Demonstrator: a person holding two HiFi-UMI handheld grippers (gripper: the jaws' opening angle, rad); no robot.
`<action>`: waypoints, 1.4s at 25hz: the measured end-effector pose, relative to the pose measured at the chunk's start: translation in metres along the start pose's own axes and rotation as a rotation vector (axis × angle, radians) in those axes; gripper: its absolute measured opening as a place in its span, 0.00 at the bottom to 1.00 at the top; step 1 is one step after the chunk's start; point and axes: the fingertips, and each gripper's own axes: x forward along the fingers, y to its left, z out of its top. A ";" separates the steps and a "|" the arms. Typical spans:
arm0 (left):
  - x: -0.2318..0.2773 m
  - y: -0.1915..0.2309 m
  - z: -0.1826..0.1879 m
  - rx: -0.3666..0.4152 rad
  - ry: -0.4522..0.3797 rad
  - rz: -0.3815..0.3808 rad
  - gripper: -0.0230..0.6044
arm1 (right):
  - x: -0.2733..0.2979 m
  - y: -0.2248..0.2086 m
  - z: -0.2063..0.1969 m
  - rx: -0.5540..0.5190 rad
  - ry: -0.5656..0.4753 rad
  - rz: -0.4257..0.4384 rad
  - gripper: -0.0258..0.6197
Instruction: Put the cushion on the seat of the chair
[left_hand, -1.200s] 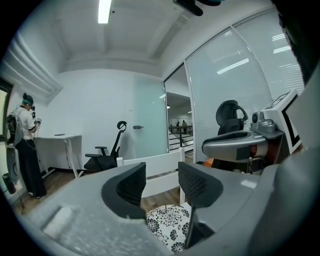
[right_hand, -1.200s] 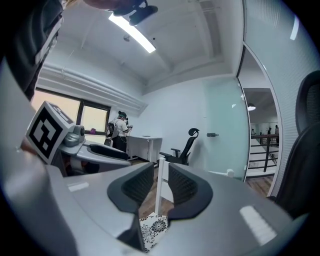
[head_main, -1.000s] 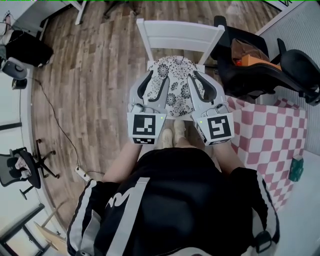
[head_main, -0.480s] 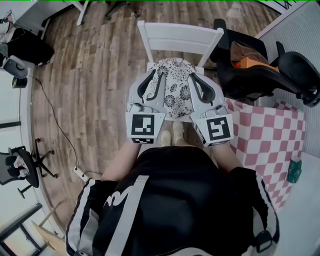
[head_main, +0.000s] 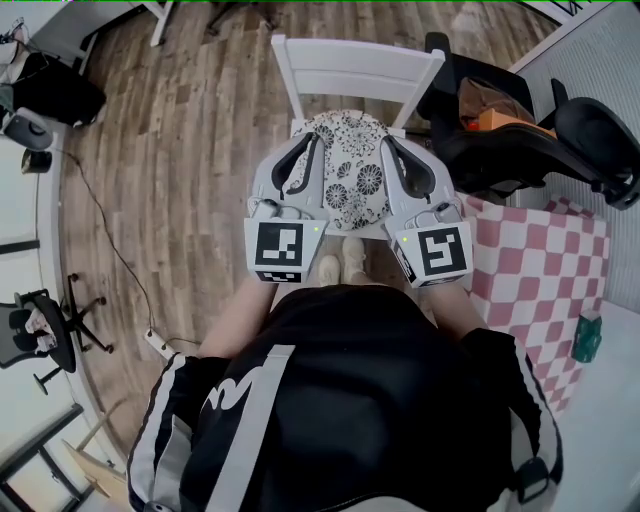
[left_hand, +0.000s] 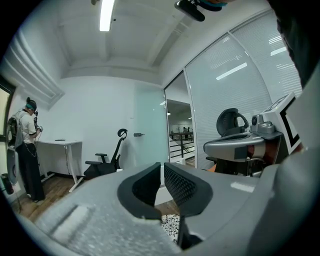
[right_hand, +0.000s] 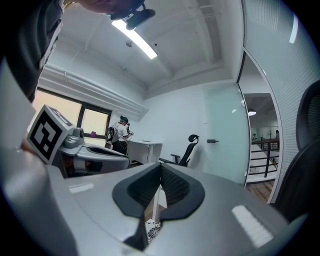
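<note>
A round cushion (head_main: 350, 165) with a black-and-white flower print lies on the seat of the white wooden chair (head_main: 355, 70). Both grippers hover level over its near half, held side by side. My left gripper (head_main: 308, 142) is over the cushion's left part; its jaws are closing, with only a narrow slit left and nothing between them (left_hand: 162, 170). My right gripper (head_main: 390, 142) is over the right part, shut and empty (right_hand: 160, 172). A strip of the cushion shows below the jaws in the left gripper view (left_hand: 170, 227) and in the right gripper view (right_hand: 151, 231).
A black office chair (head_main: 520, 140) with an orange item stands right of the white chair. A pink checkered cloth (head_main: 540, 270) covers something at the right. A cable and power strip (head_main: 160, 345) lie on the wood floor at the left. Another person (left_hand: 25, 145) stands by a far desk.
Both grippers' jaws have drawn together from a wide spread over the cushion. The cushion stays on the seat, and the hands have hardly moved.
</note>
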 end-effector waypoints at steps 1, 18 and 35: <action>0.000 0.000 0.001 0.002 -0.002 0.002 0.07 | 0.000 0.000 0.001 -0.001 -0.002 0.002 0.04; -0.001 -0.004 -0.001 -0.007 0.005 0.022 0.04 | -0.006 0.002 0.002 -0.011 -0.012 0.031 0.04; -0.005 -0.008 0.007 -0.046 -0.036 0.007 0.04 | -0.008 0.006 0.003 -0.016 -0.028 0.050 0.04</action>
